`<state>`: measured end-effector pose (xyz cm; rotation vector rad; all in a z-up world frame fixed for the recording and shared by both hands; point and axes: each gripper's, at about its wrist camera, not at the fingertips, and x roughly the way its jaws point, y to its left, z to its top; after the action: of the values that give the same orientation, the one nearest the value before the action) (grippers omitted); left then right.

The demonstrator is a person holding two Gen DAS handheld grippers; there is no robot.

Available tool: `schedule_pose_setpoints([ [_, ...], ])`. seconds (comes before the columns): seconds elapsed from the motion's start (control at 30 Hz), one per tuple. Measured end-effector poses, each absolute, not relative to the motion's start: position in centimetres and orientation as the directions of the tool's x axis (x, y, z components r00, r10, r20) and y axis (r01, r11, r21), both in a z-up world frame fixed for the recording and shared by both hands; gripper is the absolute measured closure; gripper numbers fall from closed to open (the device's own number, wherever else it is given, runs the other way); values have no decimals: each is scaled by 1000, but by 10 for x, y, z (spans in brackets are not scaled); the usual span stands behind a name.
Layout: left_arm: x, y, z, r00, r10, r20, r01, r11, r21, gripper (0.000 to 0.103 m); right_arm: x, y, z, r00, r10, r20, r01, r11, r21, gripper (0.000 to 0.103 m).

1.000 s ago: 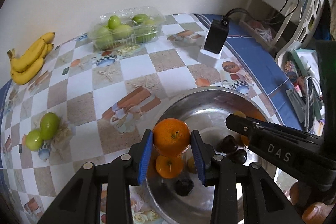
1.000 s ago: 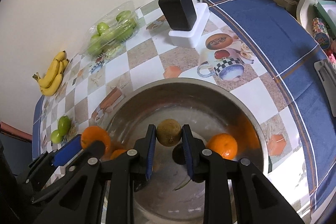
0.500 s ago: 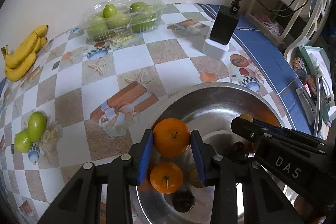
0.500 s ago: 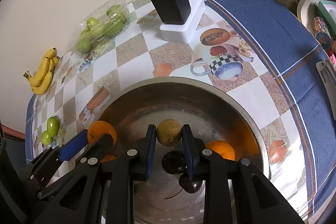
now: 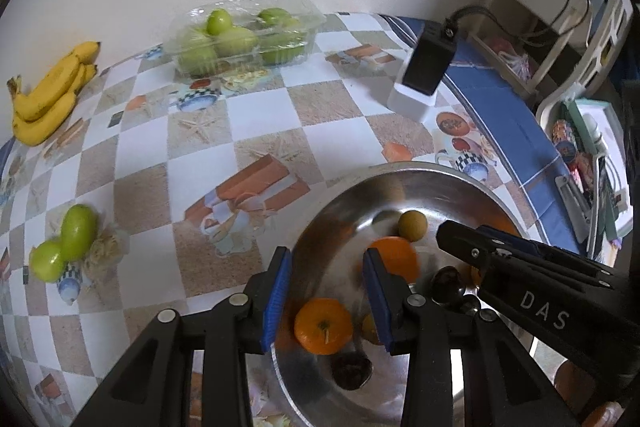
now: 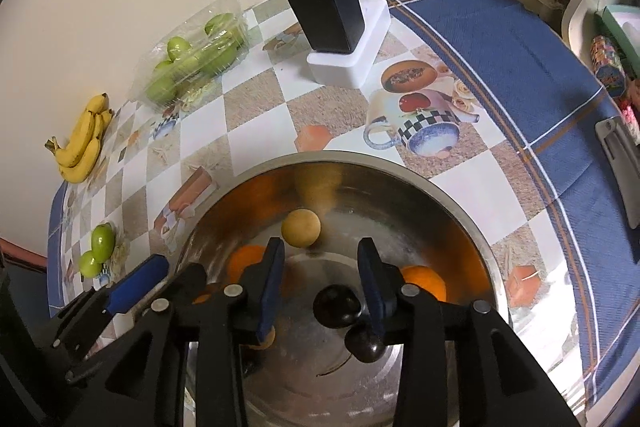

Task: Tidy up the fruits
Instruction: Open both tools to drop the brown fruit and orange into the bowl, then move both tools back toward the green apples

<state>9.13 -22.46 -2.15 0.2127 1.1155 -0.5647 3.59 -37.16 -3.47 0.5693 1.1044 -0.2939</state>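
A steel bowl (image 5: 344, 195) (image 6: 460, 203) holds oranges, dark plums and a small tan-green fruit. My left gripper (image 5: 326, 289) is open and empty over the bowl's near-left side. A blurred orange (image 5: 394, 257) lies just beyond its right finger, another orange (image 5: 323, 325) below it. My right gripper (image 6: 320, 277) is open and empty over the bowl. The tan fruit (image 6: 301, 227) (image 5: 412, 225) lies just ahead of it. A dark plum (image 6: 336, 306) sits between its fingers, lower down. Another orange (image 6: 426, 281) is at the right.
On the checked tablecloth lie a bunch of bananas (image 5: 48, 95) (image 6: 82, 143), a clear box of green fruits (image 5: 244, 35) (image 6: 192, 55), two loose green fruits (image 5: 66, 241) (image 6: 98, 249), and a black charger on a white base (image 5: 424, 75) (image 6: 340, 23).
Both grippers have opened. The left one let go of its orange and the right one let go of the tan fruit. Both fruits now lie in the bowl.
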Motion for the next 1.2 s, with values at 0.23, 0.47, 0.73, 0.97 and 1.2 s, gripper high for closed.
schedule_pose_setpoints([
  [0.23, 102, -181, -12, 347, -275, -897, 411, 904, -118, 57, 35, -356, -22, 431, 54, -901, 468, 840, 274, 56],
  [0.47, 105, -144, -14, 385, -160, -909, 300, 953, -41, 19, 35, -335, -22, 411, 44, -911, 450, 859, 244, 28],
  [0.73, 110, -118, -25, 362, -119, -925, 227, 973, -36, 0, 33, -321, -31, 369, 15, -929, 446, 874, 191, 18],
  [0.97, 112, -111, -28, 376, -64, -924, 212, 977, 18, 0, 33, -318, -29, 350, -32, -936, 455, 879, 140, 0],
  [1.2, 112, -108, -27, 381, -54, -923, 215, 976, 32, 0, 35, -318, -23, 355, -52, -934, 475, 870, 131, 0],
])
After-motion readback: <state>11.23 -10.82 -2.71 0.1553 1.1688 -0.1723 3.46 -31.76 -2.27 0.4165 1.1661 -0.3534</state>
